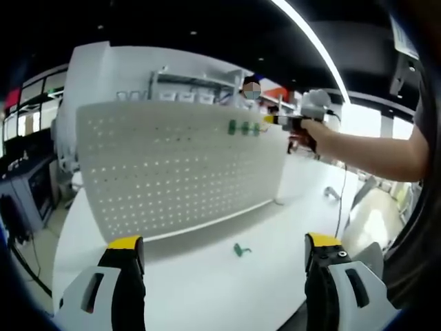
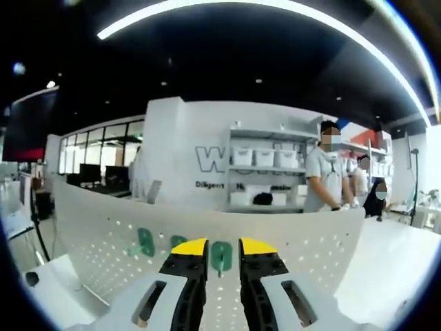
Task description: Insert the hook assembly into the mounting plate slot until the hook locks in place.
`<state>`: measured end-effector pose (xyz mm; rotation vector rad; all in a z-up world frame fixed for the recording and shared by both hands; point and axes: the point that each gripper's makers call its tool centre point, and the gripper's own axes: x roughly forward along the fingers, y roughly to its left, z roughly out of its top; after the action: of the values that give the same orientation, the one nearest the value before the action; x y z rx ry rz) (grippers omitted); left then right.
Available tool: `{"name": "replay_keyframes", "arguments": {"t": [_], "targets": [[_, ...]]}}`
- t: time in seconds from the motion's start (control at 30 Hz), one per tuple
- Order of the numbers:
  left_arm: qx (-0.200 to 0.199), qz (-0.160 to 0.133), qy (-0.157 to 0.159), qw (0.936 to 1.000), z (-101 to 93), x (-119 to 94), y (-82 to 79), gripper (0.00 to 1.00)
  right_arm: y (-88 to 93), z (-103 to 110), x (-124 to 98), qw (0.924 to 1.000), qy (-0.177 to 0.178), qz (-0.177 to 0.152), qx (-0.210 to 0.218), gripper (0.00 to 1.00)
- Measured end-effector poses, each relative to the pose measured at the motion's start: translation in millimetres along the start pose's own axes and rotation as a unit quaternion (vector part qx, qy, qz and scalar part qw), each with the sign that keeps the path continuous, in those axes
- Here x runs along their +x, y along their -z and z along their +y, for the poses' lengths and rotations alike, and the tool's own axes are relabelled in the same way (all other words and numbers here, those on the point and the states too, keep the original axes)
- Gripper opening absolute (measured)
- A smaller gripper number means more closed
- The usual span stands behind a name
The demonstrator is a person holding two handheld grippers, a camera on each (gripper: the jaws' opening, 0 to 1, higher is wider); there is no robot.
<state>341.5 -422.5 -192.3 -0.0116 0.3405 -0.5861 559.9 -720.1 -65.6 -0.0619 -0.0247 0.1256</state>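
A white pegboard mounting plate [image 1: 172, 172] stands upright on the white table [image 1: 207, 289]. Three green hooks [image 1: 244, 127] sit in a row near its top right corner. One more green hook [image 1: 241, 249] lies loose on the table in front of the board. My left gripper [image 1: 224, 243] hangs low over the table, open wide and holding nothing. A person's hand holds my right gripper [image 1: 286, 121] by the board's top right corner. In the right gripper view my right gripper [image 2: 223, 247] faces the plate [image 2: 103, 241]. Its jaws stand a narrow gap apart, framing the nearest hook [image 2: 221, 256] without visibly touching it.
A cable [image 1: 341, 200] runs down over the table right of the board. White shelving with bins [image 2: 265, 165] and several people [image 2: 327, 176] stand behind the plate. The table's left edge [image 1: 65, 227] drops toward desks with monitors.
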Motion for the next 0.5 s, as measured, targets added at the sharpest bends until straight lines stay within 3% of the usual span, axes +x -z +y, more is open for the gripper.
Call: {"name": "replay_keyframes", "arguments": {"t": [0.3, 0.5], "targets": [[0.005, -0.007, 0.004, 1.0, -6.1, -5.5, -2.5, 0.98, -2.3, 12.4, -33.6, 0.9999, -0.012, 0.001, -0.012, 0.16], [0.007, -0.009, 0.008, 0.9999, -11.7, -6.9, -1.8, 0.98, 10.4, 28.1, -56.4, 0.9989, -0.031, 0.017, -0.03, 0.16]]}}
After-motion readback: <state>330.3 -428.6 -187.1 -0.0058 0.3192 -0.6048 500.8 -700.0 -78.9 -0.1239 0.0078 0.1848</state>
